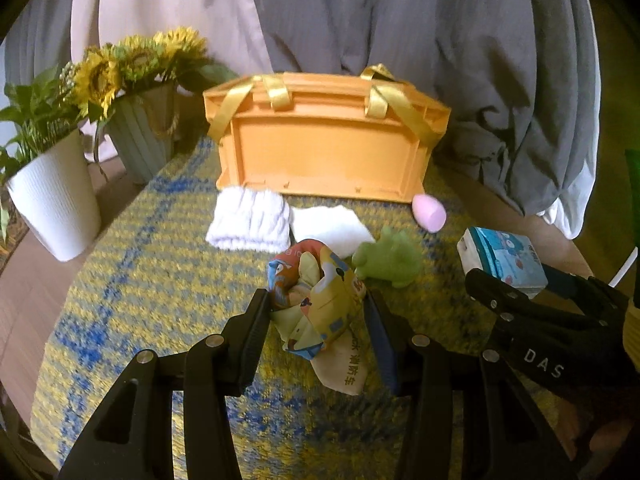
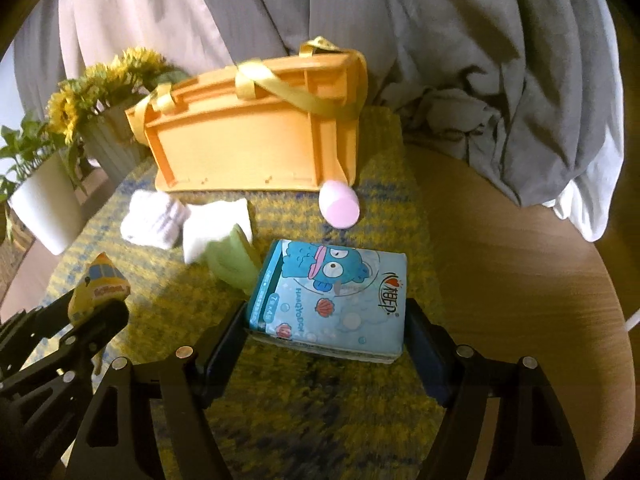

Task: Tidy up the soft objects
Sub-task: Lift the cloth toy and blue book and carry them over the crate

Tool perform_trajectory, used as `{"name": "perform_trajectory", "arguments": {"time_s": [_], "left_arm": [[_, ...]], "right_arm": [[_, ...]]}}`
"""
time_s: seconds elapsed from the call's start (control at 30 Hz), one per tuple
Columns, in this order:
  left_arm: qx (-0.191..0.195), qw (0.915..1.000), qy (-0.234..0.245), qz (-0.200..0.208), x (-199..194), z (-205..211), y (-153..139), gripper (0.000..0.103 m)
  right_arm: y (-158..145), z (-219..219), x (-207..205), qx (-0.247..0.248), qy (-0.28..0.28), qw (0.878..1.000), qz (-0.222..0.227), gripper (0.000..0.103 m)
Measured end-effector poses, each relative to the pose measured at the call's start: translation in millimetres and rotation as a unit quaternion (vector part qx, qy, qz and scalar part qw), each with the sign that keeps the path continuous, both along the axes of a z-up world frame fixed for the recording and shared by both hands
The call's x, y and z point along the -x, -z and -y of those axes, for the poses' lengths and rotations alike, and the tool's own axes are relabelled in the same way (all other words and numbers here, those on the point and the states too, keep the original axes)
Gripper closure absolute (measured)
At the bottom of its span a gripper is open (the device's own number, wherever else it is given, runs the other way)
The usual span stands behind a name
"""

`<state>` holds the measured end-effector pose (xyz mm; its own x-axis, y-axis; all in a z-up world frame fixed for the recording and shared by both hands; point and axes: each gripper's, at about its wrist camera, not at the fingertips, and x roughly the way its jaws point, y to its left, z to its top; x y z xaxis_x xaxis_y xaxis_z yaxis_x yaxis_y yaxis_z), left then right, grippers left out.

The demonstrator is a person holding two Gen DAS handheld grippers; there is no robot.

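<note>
Grippers both gripped: left gripper [image 1: 318,316] clenched on a printed cloth toy [image 1: 316,300], right gripper [image 2: 326,336] clasped a blue tissue pack [image 2: 332,296]. Orange basket [image 1: 324,148] stood at twelve o'clock, towels [image 1: 250,220] before it.

The right gripper [image 1: 520,300] carries white letters "DAS" on its black frame. The blue tissue pack [image 2: 328,300] reads "HANGYODON" beside a cartoon fish. The cloth book [image 1: 320,304] shows Chinese characters, too blurred to read surely.
</note>
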<state>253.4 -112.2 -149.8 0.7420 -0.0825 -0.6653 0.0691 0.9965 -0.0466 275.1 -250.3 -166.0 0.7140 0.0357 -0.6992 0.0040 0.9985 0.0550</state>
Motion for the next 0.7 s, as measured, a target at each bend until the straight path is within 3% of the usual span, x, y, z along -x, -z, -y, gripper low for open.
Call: {"name": "perform_trajectory", "arguments": {"time_s": [0.7], "left_arm": [[0.021, 0.9952, 0.046, 0.084, 15.1, -40.7, -85.4, 0.056]], "right_arm": [[-87.9, -33.7, 32.7, -0.009, 0.027, 0.995, 0.095, 0.027]]}}
